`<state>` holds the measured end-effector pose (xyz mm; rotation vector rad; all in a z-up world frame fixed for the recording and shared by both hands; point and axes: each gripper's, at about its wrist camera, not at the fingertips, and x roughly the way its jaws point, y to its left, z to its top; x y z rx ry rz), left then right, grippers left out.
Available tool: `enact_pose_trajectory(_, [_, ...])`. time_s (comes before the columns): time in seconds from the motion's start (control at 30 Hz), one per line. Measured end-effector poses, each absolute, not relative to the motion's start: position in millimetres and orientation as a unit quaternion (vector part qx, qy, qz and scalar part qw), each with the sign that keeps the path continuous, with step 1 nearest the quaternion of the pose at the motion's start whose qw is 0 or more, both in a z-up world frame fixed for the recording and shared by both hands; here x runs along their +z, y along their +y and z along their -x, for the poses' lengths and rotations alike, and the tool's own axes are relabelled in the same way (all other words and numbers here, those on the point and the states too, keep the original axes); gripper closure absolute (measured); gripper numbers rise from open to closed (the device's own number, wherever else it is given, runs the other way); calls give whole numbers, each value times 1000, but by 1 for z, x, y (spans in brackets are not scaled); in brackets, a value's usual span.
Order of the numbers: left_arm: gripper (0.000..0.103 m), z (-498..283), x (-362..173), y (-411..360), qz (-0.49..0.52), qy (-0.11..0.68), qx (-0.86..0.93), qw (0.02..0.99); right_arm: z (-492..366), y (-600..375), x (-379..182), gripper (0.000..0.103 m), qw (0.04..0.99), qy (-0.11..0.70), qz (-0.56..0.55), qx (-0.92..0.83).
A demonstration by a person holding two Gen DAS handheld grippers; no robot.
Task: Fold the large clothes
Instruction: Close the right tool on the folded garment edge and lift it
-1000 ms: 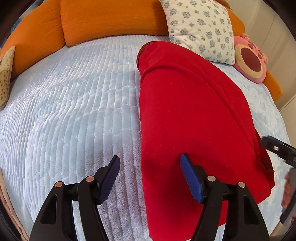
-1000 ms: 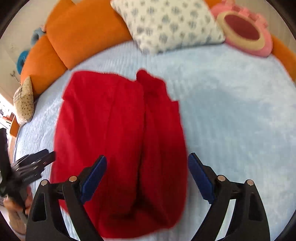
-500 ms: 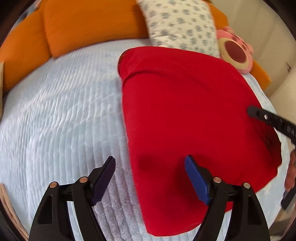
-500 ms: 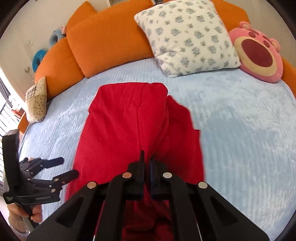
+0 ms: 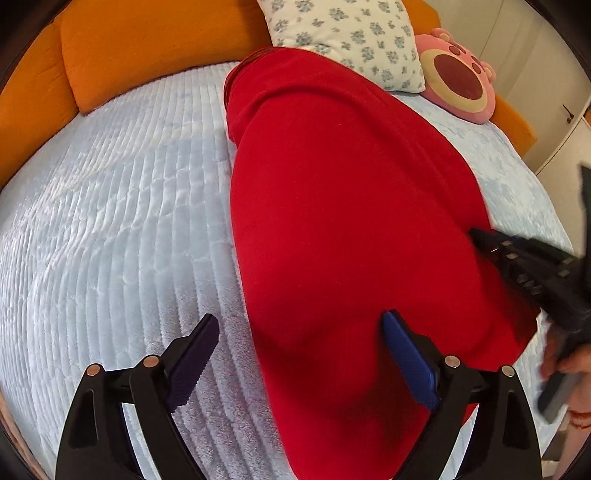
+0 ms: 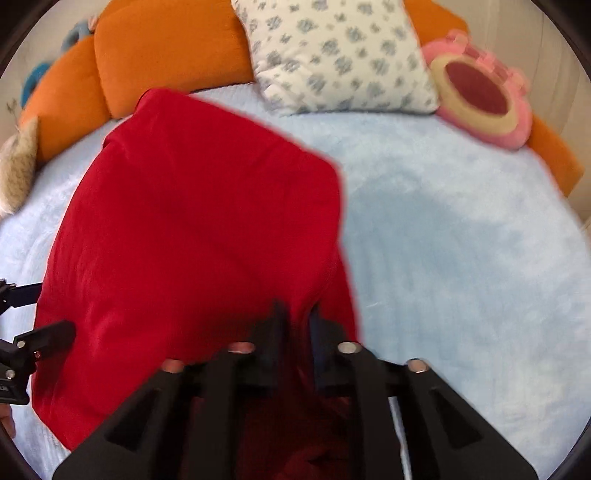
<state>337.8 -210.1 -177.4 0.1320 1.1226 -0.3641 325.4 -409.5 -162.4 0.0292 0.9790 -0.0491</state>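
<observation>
The red garment (image 5: 343,221) lies lengthwise down the middle of the pale blue bedspread (image 5: 110,229), its far end near the floral pillow (image 5: 343,33). It looks soft, limp and fairly thick, so I expect it to sag and drag, not hold a crease. My right gripper (image 6: 295,321) is pinched on the near right edge, while my left gripper (image 5: 299,354) gapes wide and empty astride the near left edge, where I judge I should bite.
</observation>
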Motion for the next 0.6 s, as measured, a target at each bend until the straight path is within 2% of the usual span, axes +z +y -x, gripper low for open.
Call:
enact_pose_trajectory(0.03, [11, -337, -176, -211, -69, 526, -171, 831, -319, -413, -148, 58, 891, 452, -11, -41])
enact_pose_trajectory(0.07, [11, -337, -176, -211, -72, 524, -171, 831, -314, -415, -137, 57, 900, 434, -10, -45])
enact_pose_trajectory(0.2, [11, -336, -175, -209, -60, 523, -175, 832, -291, -407, -99, 60, 918, 388, -68, 36])
enact_pose_trajectory(0.27, [11, -335, -174, -204, -46, 525, -182, 830, -294, -392, -109, 81, 904, 418, -63, 65])
enact_pose_trajectory(0.4, [12, -330, -165, -187, -29, 527, -196, 826, -307, -381, -167, 83, 869, 490, -36, 62])
enact_pose_trajectory(0.47, [13, -332, -160, -170, -15, 528, -191, 827, -305, -379, -181, 83, 875, 481, -23, 55])
enact_pose_trajectory(0.6, [13, -350, -165, -136, 76, 548, -198, 809, -304, -385, -181, 83, 876, 477, -38, 62])
